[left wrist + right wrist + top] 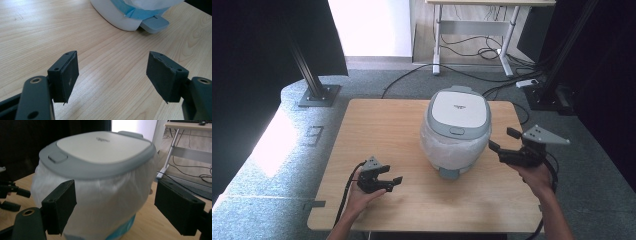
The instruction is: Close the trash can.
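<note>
A white, rounded plastic step bin with a grey lid (pixel 457 125) stands upright near the middle of the pale wooden counter (pixel 377 125), a little toward the person's right. A thin white liner bag is folded over its rim and pinned under the closed lid, which is likely why the body looks soft and puffy, and a blue band shows low on the body. The grey foot pedal (pixel 154 23) juts out at the base on the person's side, so the front of the bin faces them.

The right tongs (pixel 504 145) are held just beside the bin's right flank, raised to about the height of the bag-covered wall. Its jaws stand wide apart and hold nothing; in the right gripper view they frame the liner (pixel 100 192) just under the lid, as if lined up to reach for the bag or the lid's edge. They do not appear to touch the bin.

The left tongs (pixel 393 180) sit low over bare counter, near the front edge and well apart from the bin. They are likewise released, jaws spread and empty, pointing toward the pedal, probably waiting until the right side needs steadying.
</note>
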Demonstrator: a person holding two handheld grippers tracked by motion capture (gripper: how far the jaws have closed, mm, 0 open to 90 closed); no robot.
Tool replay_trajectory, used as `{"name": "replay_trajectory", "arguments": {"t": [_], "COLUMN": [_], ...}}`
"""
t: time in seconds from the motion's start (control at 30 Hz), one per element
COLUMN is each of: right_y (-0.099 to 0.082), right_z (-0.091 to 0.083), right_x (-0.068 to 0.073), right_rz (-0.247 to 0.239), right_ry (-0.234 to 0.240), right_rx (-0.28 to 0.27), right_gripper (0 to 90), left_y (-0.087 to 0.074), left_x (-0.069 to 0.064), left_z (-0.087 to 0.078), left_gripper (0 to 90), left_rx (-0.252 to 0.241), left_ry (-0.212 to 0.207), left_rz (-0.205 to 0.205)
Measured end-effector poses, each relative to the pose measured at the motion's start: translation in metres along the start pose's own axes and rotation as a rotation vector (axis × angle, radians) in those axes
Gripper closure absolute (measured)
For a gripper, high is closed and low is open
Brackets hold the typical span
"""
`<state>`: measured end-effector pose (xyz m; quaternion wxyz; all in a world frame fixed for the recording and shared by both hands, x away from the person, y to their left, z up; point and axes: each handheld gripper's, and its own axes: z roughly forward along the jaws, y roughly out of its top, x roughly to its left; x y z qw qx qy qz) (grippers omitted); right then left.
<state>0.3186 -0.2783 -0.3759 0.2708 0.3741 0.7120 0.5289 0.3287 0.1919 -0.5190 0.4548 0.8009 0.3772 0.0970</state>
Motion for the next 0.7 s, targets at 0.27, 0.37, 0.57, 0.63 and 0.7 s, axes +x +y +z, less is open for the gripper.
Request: {"name": "replay_trajectory", "arguments": {"t": [0.27,0.37,0.57,0.63,0.7], "right_y": [-0.069,-0.090,-0.110,-0.111,-0.112], "right_z": [-0.015,-0.014,-0.012,-0.013,-0.014], "right_x": [-0.006,-0.007,-0.009,-0.009,-0.009], "right_rz": [0.060,0.077,0.089,0.086,0.090], "right_ry": [-0.001,-0.008,-0.018,-0.021,-0.023], "right_rx": [0.029,0.049,0.083,0.080,0.075], "right_gripper": [17.9,18.0,18.0,18.0,18.0], "left_y": [-0.001,-0.001,-0.002,-0.002,-0.001], "left_x": [0.003,0.003,0.004,0.004,0.004], "left_z": [0.000,0.000,0.001,0.000,0.000], "left_gripper": [25.8,25.8,25.8,25.7,25.7], "left_rx": [0.003,0.001,0.002,0.002,-0.001], "left_ry": [0.008,0.011,0.014,0.015,0.016], "left_rz": [-0.009,-0.012,-0.013,-0.011,-0.013]}}
